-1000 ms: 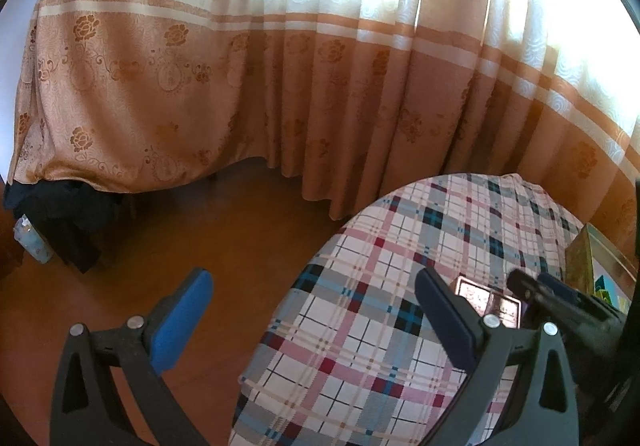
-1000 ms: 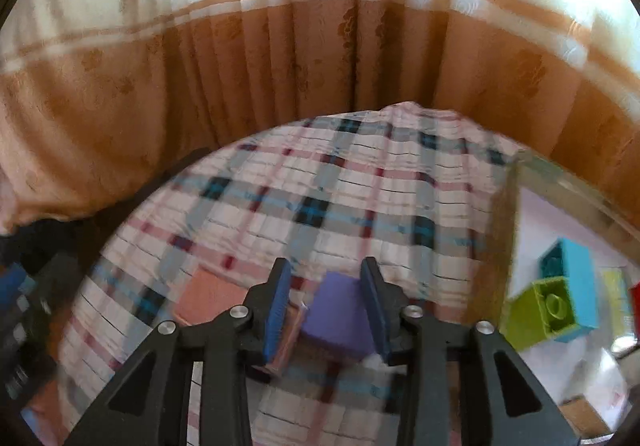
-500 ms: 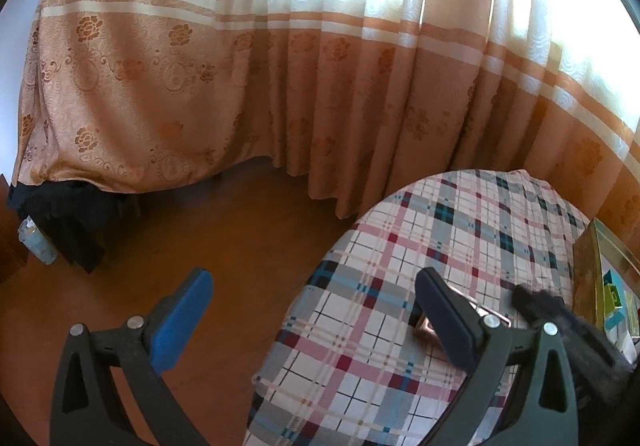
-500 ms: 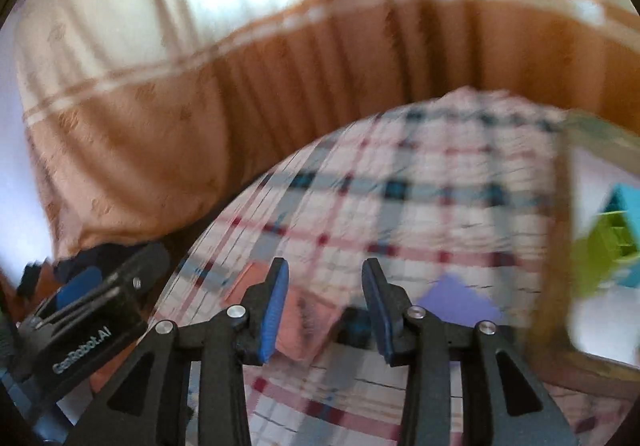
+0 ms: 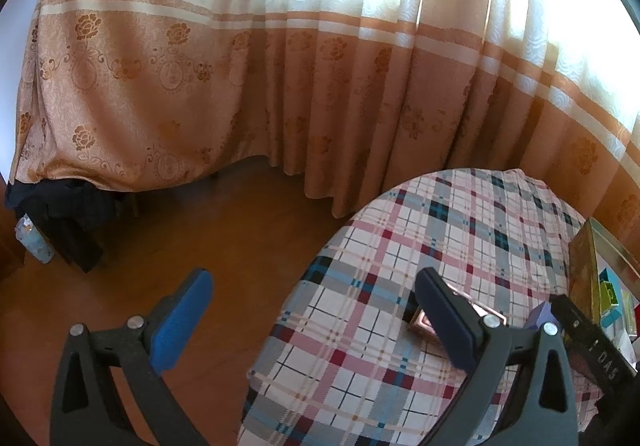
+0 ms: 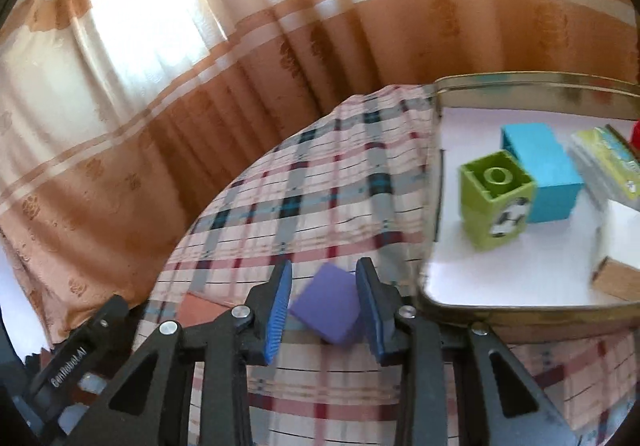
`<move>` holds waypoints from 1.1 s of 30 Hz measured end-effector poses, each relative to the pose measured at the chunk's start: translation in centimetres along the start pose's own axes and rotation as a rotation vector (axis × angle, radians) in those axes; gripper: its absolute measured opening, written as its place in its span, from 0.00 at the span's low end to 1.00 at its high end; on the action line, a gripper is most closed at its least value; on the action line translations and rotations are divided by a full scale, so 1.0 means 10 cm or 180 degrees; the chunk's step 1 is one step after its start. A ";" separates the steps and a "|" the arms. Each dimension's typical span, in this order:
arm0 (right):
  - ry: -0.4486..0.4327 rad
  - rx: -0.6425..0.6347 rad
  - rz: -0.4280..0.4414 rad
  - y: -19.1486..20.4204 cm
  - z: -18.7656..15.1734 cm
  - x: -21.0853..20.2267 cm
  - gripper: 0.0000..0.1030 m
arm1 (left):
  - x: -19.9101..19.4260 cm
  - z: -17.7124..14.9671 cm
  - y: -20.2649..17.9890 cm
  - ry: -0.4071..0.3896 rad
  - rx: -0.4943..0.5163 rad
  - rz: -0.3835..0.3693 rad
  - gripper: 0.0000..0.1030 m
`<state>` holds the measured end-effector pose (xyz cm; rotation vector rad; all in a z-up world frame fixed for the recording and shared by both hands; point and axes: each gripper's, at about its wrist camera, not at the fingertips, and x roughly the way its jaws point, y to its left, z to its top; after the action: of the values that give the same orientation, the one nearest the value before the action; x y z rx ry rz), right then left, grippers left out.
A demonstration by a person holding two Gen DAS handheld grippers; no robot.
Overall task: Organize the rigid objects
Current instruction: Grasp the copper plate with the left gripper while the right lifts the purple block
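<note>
The right hand-held gripper (image 6: 322, 312) closes around the purple block (image 6: 330, 304), seemingly corner-on; it could twist free short of the tray (image 6: 480, 310), lower right.

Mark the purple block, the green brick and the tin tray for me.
purple block (image 6: 327, 302), right wrist view, on its top face between the right gripper's fingers.
green brick (image 6: 496, 202), right wrist view, on its front side.
tin tray (image 6: 520, 80), right wrist view, on its far rim.
</note>
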<state>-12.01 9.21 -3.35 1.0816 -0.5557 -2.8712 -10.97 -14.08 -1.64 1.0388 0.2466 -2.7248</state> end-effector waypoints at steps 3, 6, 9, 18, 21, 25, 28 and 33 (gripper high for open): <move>0.0045 -0.0045 -0.0071 0.03 0.03 0.03 0.35 | 0.02 -0.01 -0.02 0.0031 0.0017 -0.0029 1.00; 0.0126 -0.0062 0.0034 0.04 0.02 0.02 0.36 | 0.03 -0.03 -0.01 0.0035 0.0048 0.0007 1.00; 0.0210 0.0020 0.0106 0.01 -0.04 0.01 0.36 | 0.05 -0.02 0.01 0.0054 0.0015 0.0017 1.00; 0.0294 0.0099 0.0075 -0.02 -0.11 0.07 0.37 | 0.08 -0.04 -0.01 0.0093 0.0052 0.0049 1.00; 0.0357 -0.0148 0.0068 0.09 -0.05 0.14 0.40 | 0.08 -0.03 -0.02 0.0092 0.0065 0.0055 1.00; 0.0428 -0.0538 0.0076 0.24 -0.08 0.16 0.44 | 0.09 -0.03 -0.02 0.0098 0.0082 0.0066 1.00; 0.0515 -0.0986 -0.0074 0.40 -0.13 0.21 0.44 | 0.09 -0.04 -0.04 0.0110 0.0129 0.0090 1.00; 0.0546 -0.1054 -0.0001 0.36 -0.16 0.22 0.44 | 0.07 -0.04 -0.07 0.0094 0.0198 0.0097 1.00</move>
<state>-12.99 4.97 -4.60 1.2459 -0.0675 -2.6995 -11.40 -13.36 -2.35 1.0908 0.1503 -2.7074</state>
